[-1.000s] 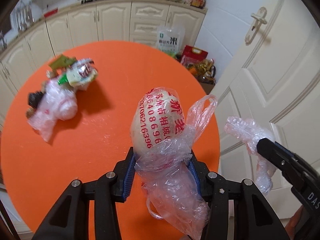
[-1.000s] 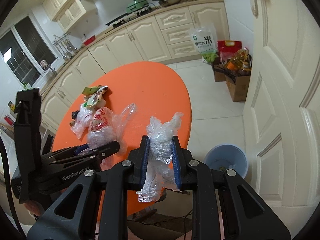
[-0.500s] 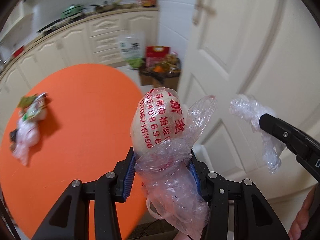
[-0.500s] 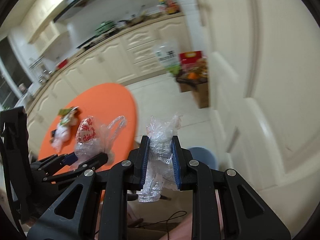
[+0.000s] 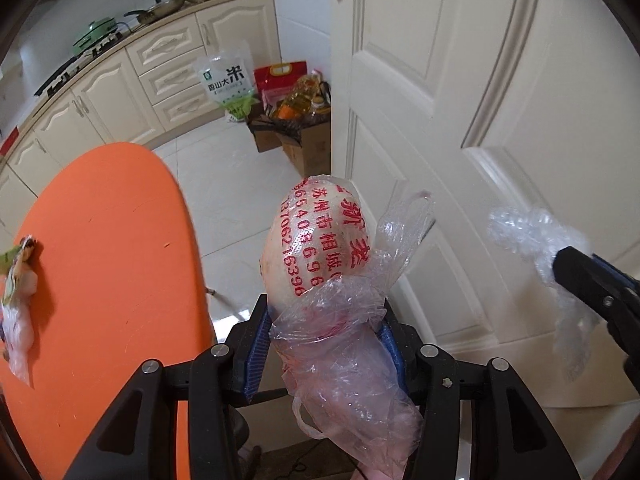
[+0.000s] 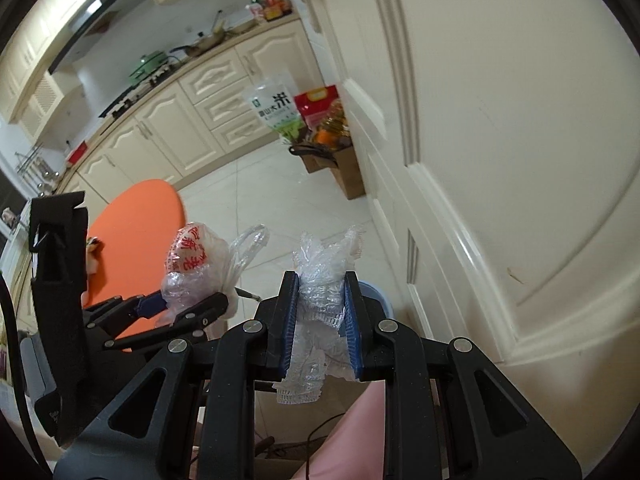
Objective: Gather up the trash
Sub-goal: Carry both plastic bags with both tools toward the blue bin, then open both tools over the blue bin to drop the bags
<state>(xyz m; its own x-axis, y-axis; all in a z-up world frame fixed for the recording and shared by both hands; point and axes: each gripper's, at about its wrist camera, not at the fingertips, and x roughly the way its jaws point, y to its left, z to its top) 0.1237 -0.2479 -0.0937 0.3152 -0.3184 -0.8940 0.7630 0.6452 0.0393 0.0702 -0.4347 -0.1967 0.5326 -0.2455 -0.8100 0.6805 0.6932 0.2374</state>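
My left gripper (image 5: 322,320) is shut on a tied plastic bag with red print (image 5: 320,240), held in the air over the tiled floor beside the orange table (image 5: 104,248). The bag also shows in the right wrist view (image 6: 192,256). My right gripper (image 6: 320,300) is shut on a crumpled clear plastic wrap (image 6: 324,276), also in the air; it shows in the left wrist view (image 5: 536,236) at the right. A blue trash bin (image 6: 376,300) is partly hidden behind the right gripper. More trash (image 5: 18,292) lies on the table's left edge.
A white door (image 5: 480,120) stands close on the right. Cardboard boxes with groceries (image 5: 296,128) and a rice bag (image 5: 226,84) stand on the floor by the cream cabinets (image 5: 160,80). Tiled floor (image 5: 228,196) lies between table and door.
Both grippers have swung right, away from over the table toward the door and floor, still holding their trash. The blue bin has come into the right wrist view.
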